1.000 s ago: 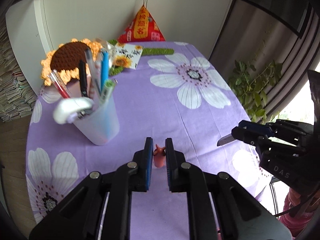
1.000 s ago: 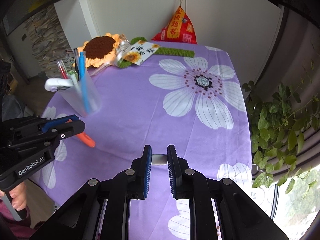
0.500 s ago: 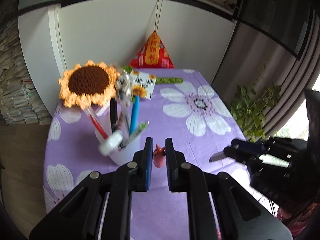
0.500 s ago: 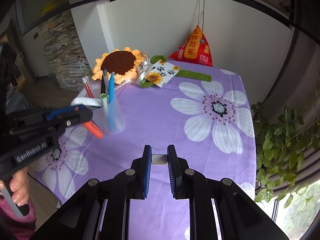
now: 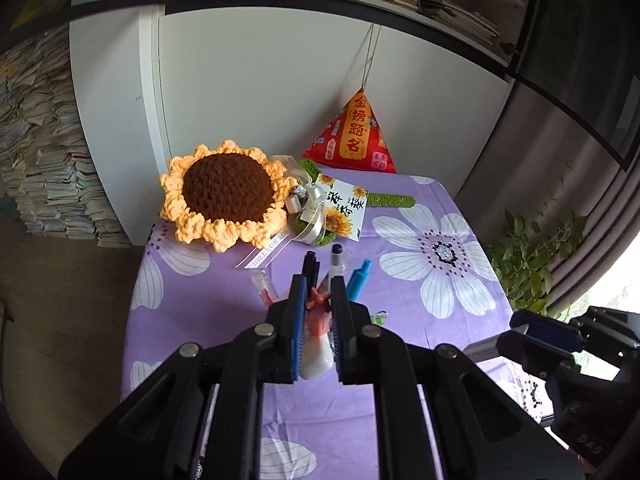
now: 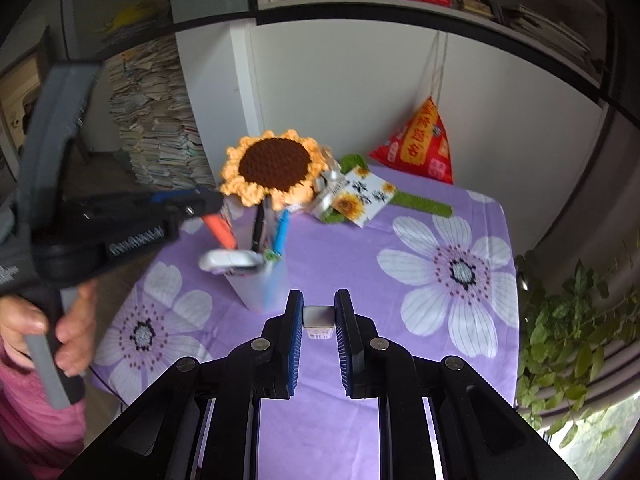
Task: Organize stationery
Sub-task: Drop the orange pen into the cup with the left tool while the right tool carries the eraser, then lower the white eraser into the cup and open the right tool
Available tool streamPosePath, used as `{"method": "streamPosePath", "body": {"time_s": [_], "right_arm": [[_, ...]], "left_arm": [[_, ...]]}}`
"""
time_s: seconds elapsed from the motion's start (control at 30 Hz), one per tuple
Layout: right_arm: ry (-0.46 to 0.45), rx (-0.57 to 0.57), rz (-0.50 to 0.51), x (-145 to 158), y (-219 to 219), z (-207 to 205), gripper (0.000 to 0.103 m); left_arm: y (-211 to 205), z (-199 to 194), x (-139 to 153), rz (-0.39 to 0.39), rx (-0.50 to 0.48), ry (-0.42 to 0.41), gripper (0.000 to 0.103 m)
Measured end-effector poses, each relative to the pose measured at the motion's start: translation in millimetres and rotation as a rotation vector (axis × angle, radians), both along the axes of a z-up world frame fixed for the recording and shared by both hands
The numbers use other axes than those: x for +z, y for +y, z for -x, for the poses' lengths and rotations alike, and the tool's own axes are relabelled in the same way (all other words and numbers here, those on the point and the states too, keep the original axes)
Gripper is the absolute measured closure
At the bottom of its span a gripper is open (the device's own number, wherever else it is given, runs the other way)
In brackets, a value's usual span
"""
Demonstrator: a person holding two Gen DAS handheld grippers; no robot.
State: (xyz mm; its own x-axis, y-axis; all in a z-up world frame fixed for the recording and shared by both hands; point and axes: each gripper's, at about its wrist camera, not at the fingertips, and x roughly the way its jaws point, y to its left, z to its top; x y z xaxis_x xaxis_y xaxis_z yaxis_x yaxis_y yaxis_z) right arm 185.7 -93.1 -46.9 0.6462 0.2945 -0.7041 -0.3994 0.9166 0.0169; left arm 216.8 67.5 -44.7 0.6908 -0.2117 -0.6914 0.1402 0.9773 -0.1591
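The left gripper (image 5: 316, 300) is clenched on a slim orange pen (image 6: 219, 229), which slants downward with its tip just above the mouth of the translucent white plastic cup (image 6: 262, 286). In the right wrist view that tip sits among the things already standing there: a black pen (image 6: 257, 227), a blue pen (image 6: 281, 235) and, lying across the near rim, a white oval correction-tape dispenser (image 6: 230, 261). The cup stands directly below and ahead of the left jaws, on the purple flowered tablecloth (image 6: 420, 240).

To my eye the step is dropping the orange pen into the cup. Doing it well seems to mean aiming the tip at the gap behind the dispenser, steepening the pen toward upright, and lowering until it is well inside before the jaws let go. A release from too high could bounce it off the rim or tip the light cup.

The right gripper (image 6: 318, 316) waits low and nearer me, well apart from the cup, gripping a small grey rectangular block (image 6: 318, 317), possibly an eraser; I cannot tell. It should stay clear until the left one finishes.

Beyond the cup lies a crocheted sunflower (image 5: 228, 196).
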Motion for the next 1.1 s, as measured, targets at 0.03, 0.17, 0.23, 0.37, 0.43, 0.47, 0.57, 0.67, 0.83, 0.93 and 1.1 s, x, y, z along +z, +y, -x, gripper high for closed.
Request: {"method": "streamPosePath", "body": {"time_s": [0.03,0.17,0.23,0.37,0.43,0.47,0.57,0.67,0.83,0.93,1.1], "right_arm": [[0.000,0.007,-0.001,3.1,5.5,-3.3,0.086],[-0.008,0.025,-0.001,10.0,22.0,-9.0,0.086],[-0.007,0.040,-0.006,11.9,30.4,-11.5,0.086],[-0.010,0.060,-0.006,13.1,44.8,-18.0,0.086],[-0.010,0.069,-0.007,12.0,51.3,-22.2,0.086],[-0.009,0.073,-0.009,11.3,54.0,-24.8,0.086],[-0.002,0.076,-0.021,7.5,60.0,-33.6,0.086],[0.019,0.063,-0.037,1.7,62.1,-44.5,0.086],[0.058,0.038,-0.074,-8.4,64.8,-61.4,0.086],[0.067,0.033,-0.080,-11.7,67.7,-66.1,0.086],[0.078,0.028,-0.072,-16.2,71.4,-70.1,0.086]], "left_arm": [[1.4,-2.3,-1.8,0.004,0.001,0.005,0.093],[3.2,-8.4,-5.8,0.005,0.002,0.015,0.093],[4.9,-10.2,-6.3,0.006,0.000,0.016,0.093],[10.1,-12.2,-8.6,0.003,-0.001,0.018,0.093],[12.1,-12.7,-11.9,0.001,-0.004,0.027,0.093],[12.9,-13.4,-13.4,0.001,-0.005,0.031,0.093],[16.4,-15.9,-19.6,0.006,-0.007,0.049,0.093],[19.0,-18.6,-23.6,0.014,-0.008,0.062,0.093],[19.4,-20.8,-25.5,0.017,-0.021,0.061,0.093],[20.1,-23.1,-27.5,0.022,-0.027,0.065,0.093],[22.2,-27.1,-34.3,0.036,-0.037,0.086,0.093]]}}
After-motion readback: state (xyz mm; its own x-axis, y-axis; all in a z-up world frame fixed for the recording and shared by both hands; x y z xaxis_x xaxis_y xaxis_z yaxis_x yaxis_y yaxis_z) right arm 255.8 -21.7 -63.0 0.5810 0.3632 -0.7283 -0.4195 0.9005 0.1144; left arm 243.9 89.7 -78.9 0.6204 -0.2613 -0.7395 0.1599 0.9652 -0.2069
